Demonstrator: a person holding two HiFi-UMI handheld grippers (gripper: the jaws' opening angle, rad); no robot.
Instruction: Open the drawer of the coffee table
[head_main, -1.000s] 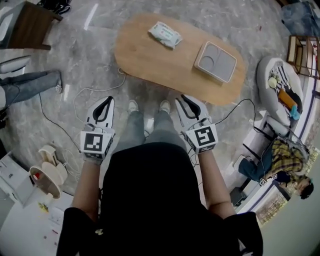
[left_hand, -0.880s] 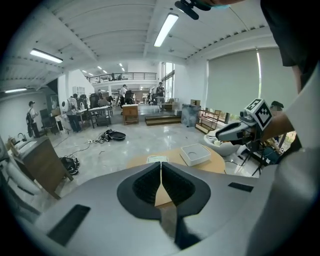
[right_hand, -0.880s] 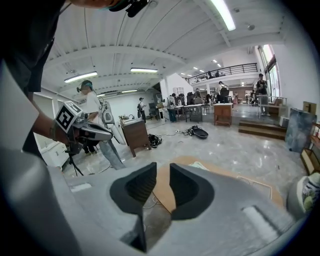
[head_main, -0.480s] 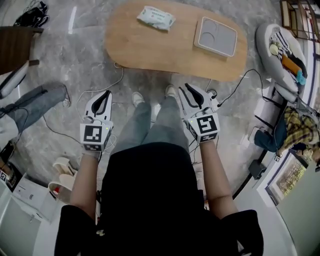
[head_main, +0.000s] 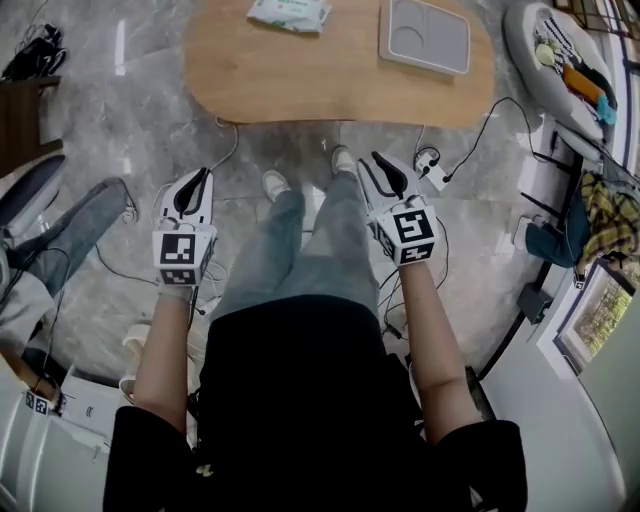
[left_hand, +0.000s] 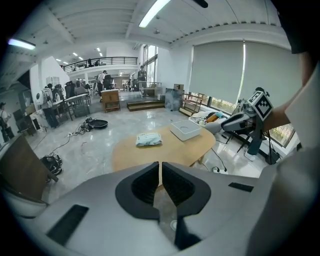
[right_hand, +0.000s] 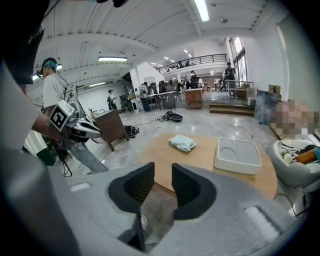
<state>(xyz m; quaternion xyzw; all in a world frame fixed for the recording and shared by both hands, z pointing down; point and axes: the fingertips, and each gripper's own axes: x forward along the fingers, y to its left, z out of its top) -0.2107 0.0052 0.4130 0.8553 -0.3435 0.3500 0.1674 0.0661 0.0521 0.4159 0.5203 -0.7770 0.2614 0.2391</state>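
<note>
The oval wooden coffee table (head_main: 300, 70) stands ahead of me, at the top of the head view; no drawer shows in any view. My left gripper (head_main: 197, 175) hangs over the floor short of the table's near edge, jaws shut and empty. The left gripper view looks past it (left_hand: 160, 164) at the tabletop (left_hand: 165, 150). My right gripper (head_main: 368, 160) is level with it on the right, also short of the table. Its jaws have just been opening and stand a little apart (right_hand: 163, 167), with nothing between them; the tabletop (right_hand: 200, 155) lies beyond.
On the table lie a pack of wipes (head_main: 288, 13) and a grey tray (head_main: 424, 35). A power strip (head_main: 432, 170) and cables lie on the floor by the table's right end. A seated person's leg (head_main: 70, 225) is at left, a loaded white chair (head_main: 560, 60) at right.
Both grippers have sunk and tipped downward in front of my legs, and the table has slid toward the top of the head view. The right jaws have parted slightly.
</note>
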